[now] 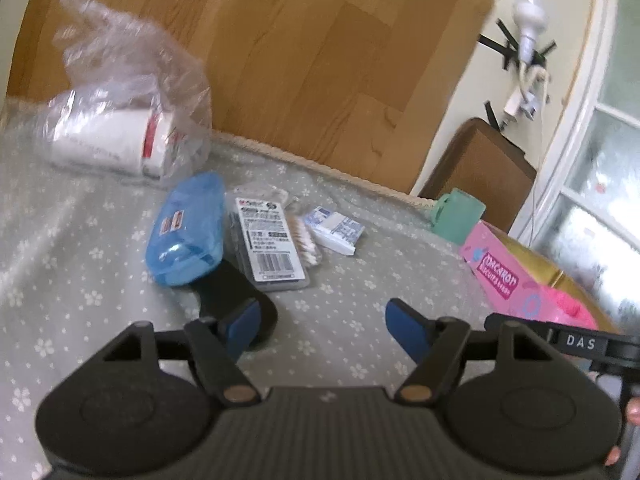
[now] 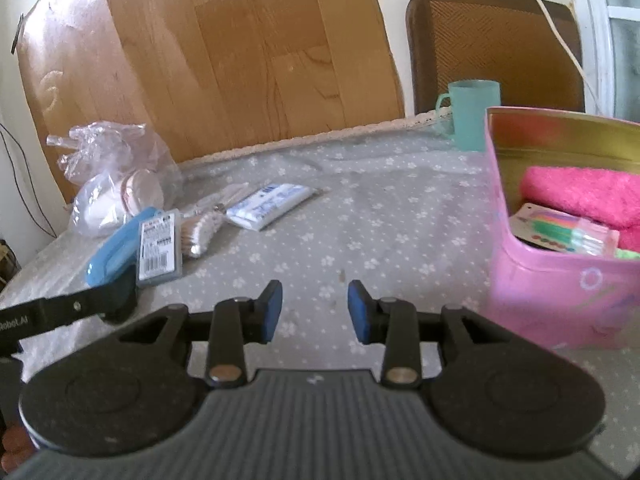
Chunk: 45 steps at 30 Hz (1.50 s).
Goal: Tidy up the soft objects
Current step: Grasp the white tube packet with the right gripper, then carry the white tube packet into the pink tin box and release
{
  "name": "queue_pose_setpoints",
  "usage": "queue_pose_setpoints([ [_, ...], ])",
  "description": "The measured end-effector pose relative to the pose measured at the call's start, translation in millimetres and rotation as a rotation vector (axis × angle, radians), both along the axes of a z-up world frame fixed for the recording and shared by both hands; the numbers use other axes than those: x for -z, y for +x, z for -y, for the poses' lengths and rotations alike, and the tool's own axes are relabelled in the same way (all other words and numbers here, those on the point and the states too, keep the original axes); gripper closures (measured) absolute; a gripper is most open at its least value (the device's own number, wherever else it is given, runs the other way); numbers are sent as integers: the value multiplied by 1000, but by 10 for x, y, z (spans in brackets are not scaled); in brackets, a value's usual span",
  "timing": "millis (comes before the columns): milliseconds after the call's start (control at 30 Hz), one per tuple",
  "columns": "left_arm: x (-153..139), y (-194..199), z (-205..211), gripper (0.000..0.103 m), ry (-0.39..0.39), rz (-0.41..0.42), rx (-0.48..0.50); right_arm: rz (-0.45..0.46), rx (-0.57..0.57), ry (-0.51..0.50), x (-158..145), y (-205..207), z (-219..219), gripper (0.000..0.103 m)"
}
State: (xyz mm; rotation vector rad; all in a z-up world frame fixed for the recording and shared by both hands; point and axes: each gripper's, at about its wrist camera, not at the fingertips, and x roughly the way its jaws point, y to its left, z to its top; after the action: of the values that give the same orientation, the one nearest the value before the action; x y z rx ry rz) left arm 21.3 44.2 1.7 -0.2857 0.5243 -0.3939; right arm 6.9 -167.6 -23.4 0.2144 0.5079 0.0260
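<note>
On the flower-print tablecloth [image 2: 360,216], both grippers are empty. Left gripper [image 1: 320,320] has jaws spread wide, nothing between the pads, hovering near the front of the item cluster. Right gripper [image 2: 315,308] has jaws parted with only bare cloth between them; no grip on anything.

Task items: pink towel [image 2: 580,196] already sits inside the pink tin [image 2: 560,288] at the right, along with a pack of coloured items [image 2: 568,232], contents unclear. Remaining items lie far left: blue case [image 1: 186,230], flat barcode pack [image 1: 272,240], cotton swabs [image 1: 306,240], small white-blue packet [image 1: 336,230], and a clear plastic bag [image 1: 132,112] with white containers in it. Green cup [image 2: 474,114] stands behind the tin.

Risks, as judgement:
- The cluster is tight; blue case, barcode pack and swabs touch or nearly touch. A wide left jaw coming in could shove neighbours or pinch two at once.
- The barcode pack is flat and thin and may slip out of the pads or need an edge grip.
- The plastic bag is floppy; grabbing the film could drag or spill the containers.
- The tin is already partly full and tall-walled; a careless drop could catch the rim or tip it.
- The left gripper shows at the edge of the right view, so the two tools are near each other; a collision is possible if both reach the cluster.
</note>
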Motion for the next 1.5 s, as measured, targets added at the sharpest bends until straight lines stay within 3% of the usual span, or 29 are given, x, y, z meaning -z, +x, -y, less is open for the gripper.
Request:
queue_pose_setpoints([
  [200, -40, -87, 132, 32, 98, 43, -29, -23, -5, 38, 18, 171, -51, 63],
  [300, -39, -86, 158, 33, 133, 39, -59, -15, 12, 64, -16, 454, -104, 55],
  [333, -38, -87, 145, 33, 133, 42, -61, -20, 21, 90, -19, 612, -120, 49],
  [467, -36, -68, 105, 33, 129, 36, -70, -102, 20, 199, 61, 1223, -220, 40],
  [700, -20, 10, 18, 33, 85, -9, -82, -129, 68, 190, 174, 1983, -445, 28],
  [767, -20, 14, 2, 33, 79, -16, -88, -149, 81, 160, 192, 2201, -562, 22],
  [833, -19, 20, -20, 33, 71, -24, -94, -172, 67, 81, 223, 2383, -727, 8],
  [933, -10, 51, -73, 33, 47, -41, -104, -204, 32, -126, 259, 2505, -944, 13],
  [1067, -9, 63, -94, 33, 41, -48, -111, -195, 3, -110, 184, 2354, -700, 30],
  [1167, -12, 58, -87, 32, 43, -50, -116, -198, -3, -109, 74, 2049, -483, 32],
  [1367, -3, 70, -91, 32, 20, -49, -71, -154, -218, -147, 34, 550, -328, 32],
  [1500, -11, 23, 46, 37, 34, -34, 45, -95, -236, -210, 144, -454, -262, 28],
])
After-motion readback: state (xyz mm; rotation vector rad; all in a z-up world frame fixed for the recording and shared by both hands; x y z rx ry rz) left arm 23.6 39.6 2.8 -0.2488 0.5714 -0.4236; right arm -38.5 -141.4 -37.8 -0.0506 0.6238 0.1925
